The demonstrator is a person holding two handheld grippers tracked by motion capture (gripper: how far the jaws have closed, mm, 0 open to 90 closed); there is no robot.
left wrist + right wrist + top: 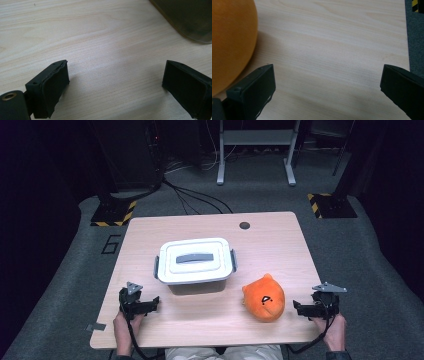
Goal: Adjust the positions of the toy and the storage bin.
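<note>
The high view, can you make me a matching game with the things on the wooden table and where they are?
Things:
1. white plastic box with grey lid handle
2. orange plush toy
3. left gripper
4. small dark hole in the table

Places:
A. near the far edge
B. front left, jaws open
C. middle of the table
D. front right, beside the right gripper

Pairs: 1-C, 2-D, 3-B, 4-A

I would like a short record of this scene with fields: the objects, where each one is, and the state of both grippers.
surface: wooden table
container: white lidded box, lid on, near the table middle
toy: orange plush toy, on the table, right of the box, apart from it
left gripper: open, holds nothing, near the front left edge
right gripper: open, holds nothing, just right of the toy
</note>
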